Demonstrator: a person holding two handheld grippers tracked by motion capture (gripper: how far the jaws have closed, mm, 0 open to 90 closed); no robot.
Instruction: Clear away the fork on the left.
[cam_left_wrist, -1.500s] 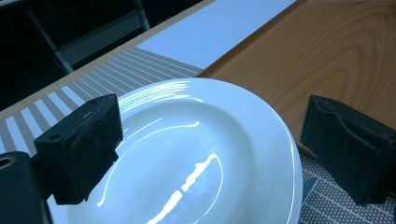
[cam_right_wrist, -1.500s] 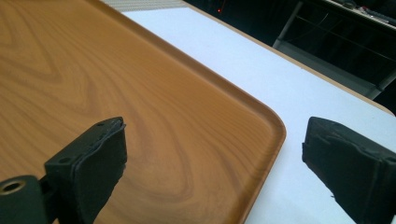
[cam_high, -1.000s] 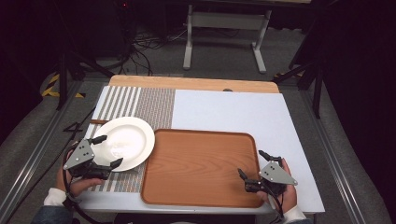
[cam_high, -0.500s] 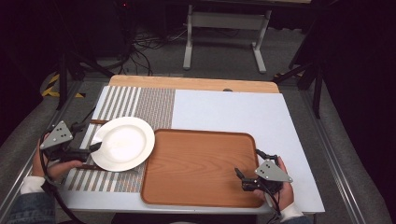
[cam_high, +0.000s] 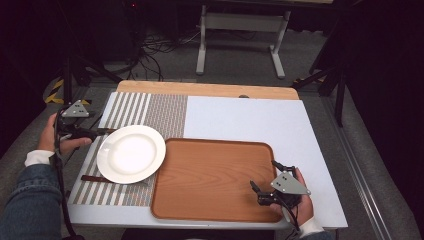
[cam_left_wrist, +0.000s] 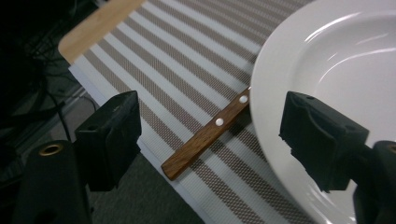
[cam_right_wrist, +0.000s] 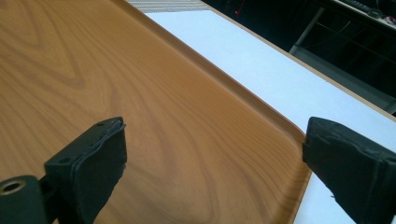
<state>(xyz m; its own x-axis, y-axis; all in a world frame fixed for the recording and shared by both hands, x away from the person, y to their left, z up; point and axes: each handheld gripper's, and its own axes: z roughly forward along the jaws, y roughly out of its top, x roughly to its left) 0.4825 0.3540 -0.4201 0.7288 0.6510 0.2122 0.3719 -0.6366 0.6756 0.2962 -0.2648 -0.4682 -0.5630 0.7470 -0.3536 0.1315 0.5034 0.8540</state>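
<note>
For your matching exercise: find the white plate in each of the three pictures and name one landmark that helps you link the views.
High view: white plate left of centre, on the striped mat, its edge over the tray.
Left gripper view: fills the right side.
Right gripper view: not in it.
Shared landmark: the wooden handle poking from under the plate.

A white plate (cam_high: 131, 153) lies on a striped placemat (cam_high: 150, 112) at 9 o'clock. A wooden tray (cam_high: 212, 177) sits at 6 o'clock, its left edge just beside the plate. Wooden-handled cutlery (cam_left_wrist: 205, 138) lies partly under the plate.
</note>
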